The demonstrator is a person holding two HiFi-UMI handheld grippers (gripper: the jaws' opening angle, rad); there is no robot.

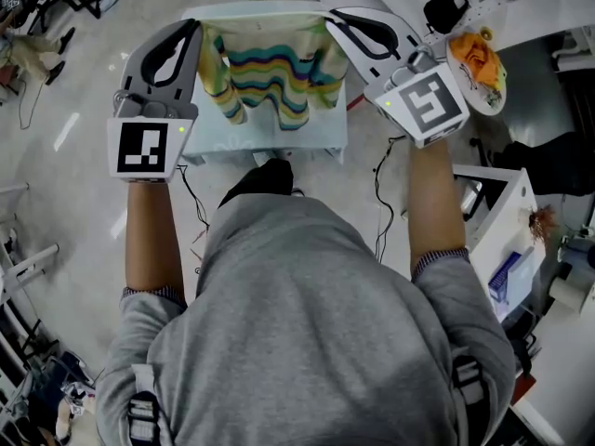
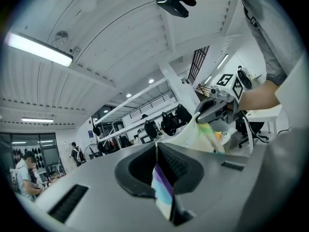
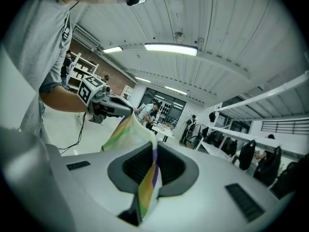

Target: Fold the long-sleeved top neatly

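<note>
Head view: I hold the long-sleeved top (image 1: pixel 270 68) up between my two grippers, above a pale table (image 1: pixel 327 139). The top is knitted in wavy stripes of yellow, green, blue and cream. It hangs spread out sideways, with one sleeve (image 1: pixel 226 86) drooping on the left side. I cannot tell whether its lower edge touches the table.

My left gripper (image 1: pixel 197 28) has the top's upper edge at one end and my right gripper (image 1: pixel 328 19) has it at the other. Both marker cubes face up toward the camera. My bare forearms reach forward from rolled grey sleeves. To the right, on a white surface well apart from the table, stands a round dish (image 1: pixel 491 89) with something orange on it.

In the left gripper view, my jaws are pressed together on a fold of the fabric (image 2: pixel 163 193). A purple and light-blue band is pinched between the pads and runs out below them. Beyond the jaws the cloth stretches away to the other gripper, which shows at the upper right with its cube.

In the right gripper view, the jaws are likewise clamped tight on the cloth (image 3: pixel 146 187). Yellow, purple and green stripes are caught between the pads. From there the knit rises in a taut sheet to the left gripper at the upper left.
</note>
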